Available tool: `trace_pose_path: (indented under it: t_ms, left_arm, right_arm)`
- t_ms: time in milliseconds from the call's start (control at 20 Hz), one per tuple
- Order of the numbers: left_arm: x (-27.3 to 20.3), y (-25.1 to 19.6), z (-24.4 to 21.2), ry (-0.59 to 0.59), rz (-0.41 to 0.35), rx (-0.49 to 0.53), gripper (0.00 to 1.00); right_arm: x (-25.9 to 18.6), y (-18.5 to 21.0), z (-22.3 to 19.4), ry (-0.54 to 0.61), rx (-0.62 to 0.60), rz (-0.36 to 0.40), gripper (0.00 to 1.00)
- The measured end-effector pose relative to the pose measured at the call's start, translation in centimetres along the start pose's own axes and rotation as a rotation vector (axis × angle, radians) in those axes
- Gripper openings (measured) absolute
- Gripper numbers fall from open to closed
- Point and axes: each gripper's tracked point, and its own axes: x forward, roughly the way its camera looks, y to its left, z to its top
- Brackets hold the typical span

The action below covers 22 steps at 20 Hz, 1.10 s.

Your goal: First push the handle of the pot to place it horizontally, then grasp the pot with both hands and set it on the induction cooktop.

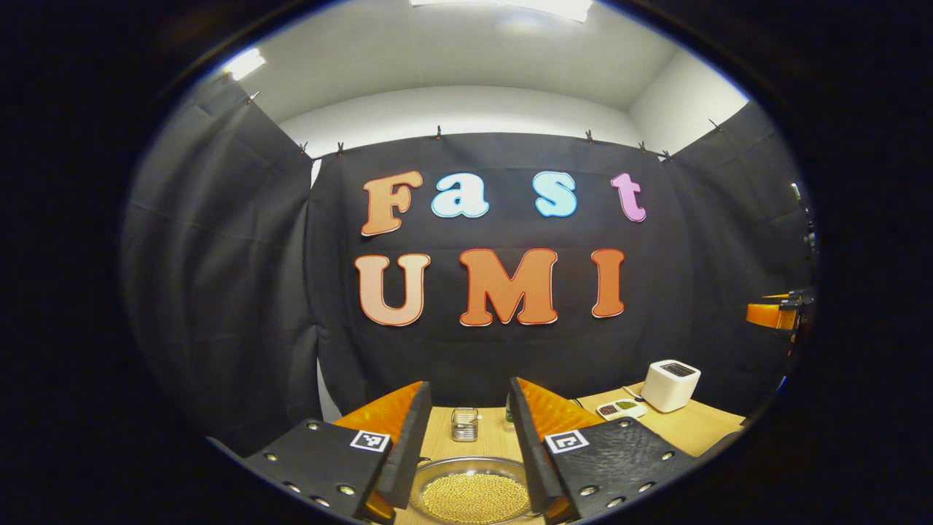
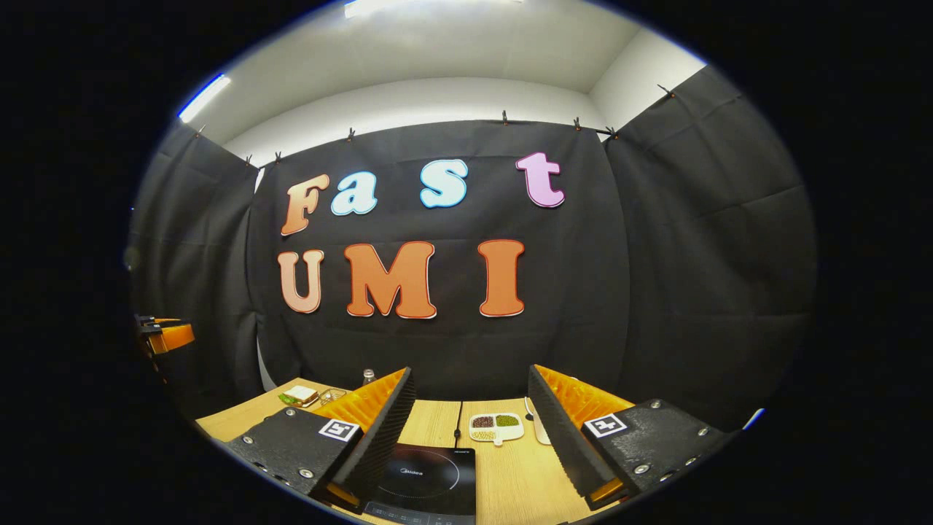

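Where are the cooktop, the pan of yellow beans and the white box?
induction cooktop (image 2: 426,477), right gripper view, black glass top.
pan of yellow beans (image 1: 475,497), left gripper view, the beans inside.
white box (image 1: 670,386), left gripper view, front side.

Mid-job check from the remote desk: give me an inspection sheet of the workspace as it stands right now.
Surface: light wooden table.
Job's things: black induction cooktop between the right gripper's fingers, nothing on the part that shows. Shallow metal pot of yellow beans between the left gripper's fingers; its handle is hidden.
Clutter: divided dish of beans, white spoon, wire basket, small bottle, white box appliance, sandwich on a plate.
Grippers: left gripper open, right gripper open, both touching nothing.
Cables: black cord running back from the cooktop.
Surroundings: black cloth booth wall, white ceiling with lights.
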Motion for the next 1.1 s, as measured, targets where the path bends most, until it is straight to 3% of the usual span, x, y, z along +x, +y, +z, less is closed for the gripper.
trace_pose_path:
  t_ms: [50, 100, 250, 350, 550, 1100]
  left_arm:
    - [-0.1, -0.5, 0.0, -0.005, -0.014, 0.012, 0.48]
    - [-0.2, -1.2, 0.0, -0.011, -0.042, 0.017, 0.48]
    - [0.0, -2.1, -0.8, 0.013, -0.094, -0.012, 0.15]
    - [0.0, -2.8, -1.8, 0.04, -0.135, -0.039, 0.09]
    - [-0.7, -4.9, -5.4, 0.132, -0.24, -0.138, 0.02]
    - [-4.5, -7.4, -16.4, 0.384, -0.319, -0.114, 0.03]
  right_arm:
    - [0.1, -0.1, -0.1, 0.0, -0.003, -0.005, 0.96]
    - [0.1, -0.1, 0.1, -0.001, -0.006, -0.009, 0.96]
    - [0.3, -0.1, 0.3, -0.009, -0.006, -0.015, 0.96]
    - [0.2, 0.0, 0.3, -0.01, -0.006, -0.013, 0.96]
    - [0.0, -0.3, 0.4, -0.013, -0.016, -0.02, 0.96]
    - [0.3, -1.1, -0.5, 0.007, 0.0, -0.032, 0.97]
